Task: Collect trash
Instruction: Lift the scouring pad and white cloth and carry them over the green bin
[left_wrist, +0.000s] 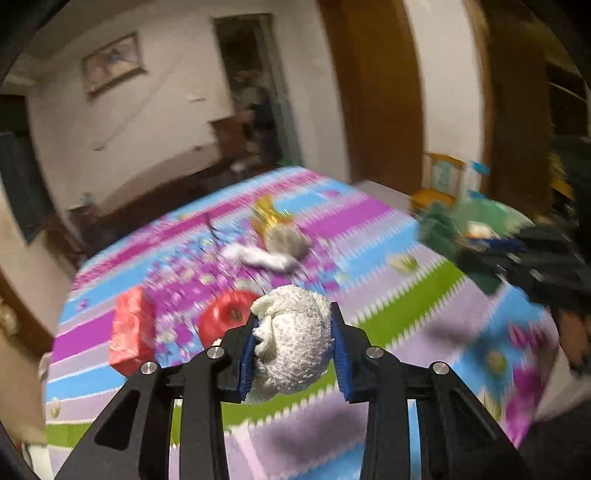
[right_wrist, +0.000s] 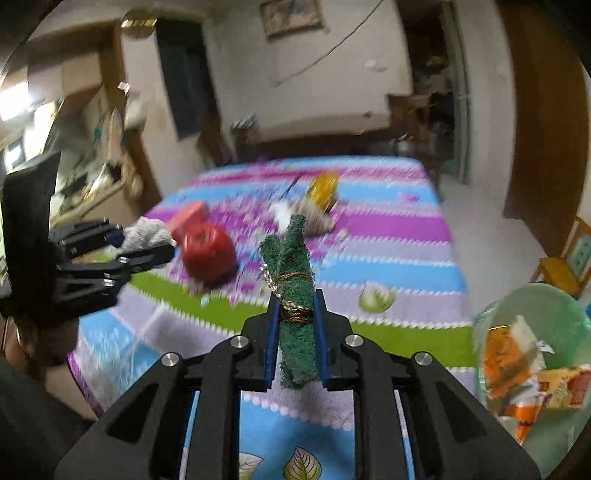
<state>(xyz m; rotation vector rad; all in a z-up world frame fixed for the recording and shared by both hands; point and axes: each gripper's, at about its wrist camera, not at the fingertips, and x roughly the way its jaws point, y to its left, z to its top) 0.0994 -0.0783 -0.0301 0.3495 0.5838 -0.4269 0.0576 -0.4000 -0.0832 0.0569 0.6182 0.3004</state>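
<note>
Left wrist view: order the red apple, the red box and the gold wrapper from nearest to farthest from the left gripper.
From the left gripper:
1. Red apple, just left of the fingers.
2. Red box, farther left.
3. Gold wrapper, far across the mat.

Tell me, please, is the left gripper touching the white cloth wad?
Touching: the left wrist view shows the left gripper with both blue pads pressed against the white cloth wad.

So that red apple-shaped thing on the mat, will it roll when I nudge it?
Probably: the red apple-shaped thing looks round and smooth, so a nudge may send it rolling across the foam mat. Its glossy skin may slip between the pads. Blur hides whether it's real.
</note>
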